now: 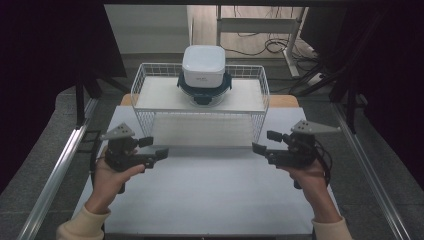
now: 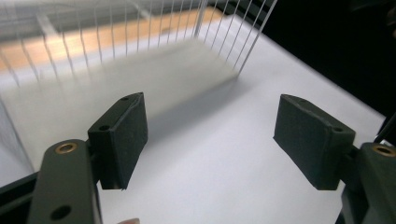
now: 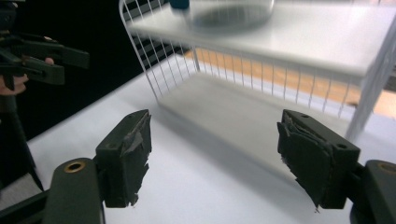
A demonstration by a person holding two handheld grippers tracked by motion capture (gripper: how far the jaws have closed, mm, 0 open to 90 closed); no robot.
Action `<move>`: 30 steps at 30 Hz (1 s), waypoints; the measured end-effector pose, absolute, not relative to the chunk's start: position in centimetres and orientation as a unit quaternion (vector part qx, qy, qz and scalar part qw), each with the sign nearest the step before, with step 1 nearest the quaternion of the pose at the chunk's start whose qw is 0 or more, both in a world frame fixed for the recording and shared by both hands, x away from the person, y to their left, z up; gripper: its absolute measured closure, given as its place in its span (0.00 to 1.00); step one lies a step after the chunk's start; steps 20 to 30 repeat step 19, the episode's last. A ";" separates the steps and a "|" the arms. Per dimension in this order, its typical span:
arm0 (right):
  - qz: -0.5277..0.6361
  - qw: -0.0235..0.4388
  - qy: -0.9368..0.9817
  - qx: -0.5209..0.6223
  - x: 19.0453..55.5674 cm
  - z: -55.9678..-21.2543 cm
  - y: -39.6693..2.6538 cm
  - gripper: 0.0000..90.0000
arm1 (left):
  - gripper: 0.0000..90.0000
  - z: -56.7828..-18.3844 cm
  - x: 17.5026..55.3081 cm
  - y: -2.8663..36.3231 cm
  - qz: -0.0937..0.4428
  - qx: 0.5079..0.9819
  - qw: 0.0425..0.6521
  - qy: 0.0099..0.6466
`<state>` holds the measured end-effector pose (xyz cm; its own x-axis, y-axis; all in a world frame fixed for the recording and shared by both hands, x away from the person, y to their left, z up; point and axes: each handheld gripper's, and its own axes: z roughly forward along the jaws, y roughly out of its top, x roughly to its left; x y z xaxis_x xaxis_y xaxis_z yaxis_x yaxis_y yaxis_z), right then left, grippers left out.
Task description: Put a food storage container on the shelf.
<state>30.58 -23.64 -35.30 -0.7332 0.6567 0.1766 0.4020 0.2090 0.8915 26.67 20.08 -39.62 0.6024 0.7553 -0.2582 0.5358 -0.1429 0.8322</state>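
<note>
Left gripper [image 1: 161, 150], in the person's left hand [image 1: 107, 177], hangs low over the white table [image 1: 210, 200] with its jaws wide apart and nothing between them; the left gripper view shows only bare tabletop between the pads [image 2: 122, 140]. Right gripper [image 1: 260, 148], in the right hand [image 1: 312, 177], mirrors it on the other side: jaws spread, empty, pads [image 3: 128, 156] worn and frayed at the edges. Both point inward toward each other, level with the front edge of the wire rack [image 1: 200, 97], each well apart from it.

The rack stands at the far middle of the table. On its upper shelf [image 1: 155, 95] sits a container with a dark blue clip lid [image 1: 204, 86], and stacked on top of that, a white square box [image 1: 203, 64]. The stack looks upright and settled, touching neither gripper. The lower shelf [image 3: 233, 112] looks bare, though both gripper views are blurred there, so I can't be sure.

Judgement: the stacking on the rack looks done, with both things placed and both hands free and clear of the rack. Little seems left, perhaps only bringing the grippers to rest. If another piece were to be moved, neither gripper is lined up on it yet.
</note>
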 end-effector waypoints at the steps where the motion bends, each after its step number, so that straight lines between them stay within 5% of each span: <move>1: 0.526 0.121 0.768 0.345 30.6 -35.3 -23.6 0.28 | 0.28 -39.6 26.7 20.1 0.111 0.748 0.492 0.432; 12: 0.460 0.096 0.800 0.373 29.6 -42.5 -23.5 0.25 | 0.27 -44.3 26.2 20.4 0.087 0.752 0.465 0.459; 30: 0.473 0.106 0.791 0.373 29.2 -42.2 -23.8 0.25 | 0.26 -44.9 26.2 20.3 0.078 0.753 0.462 0.462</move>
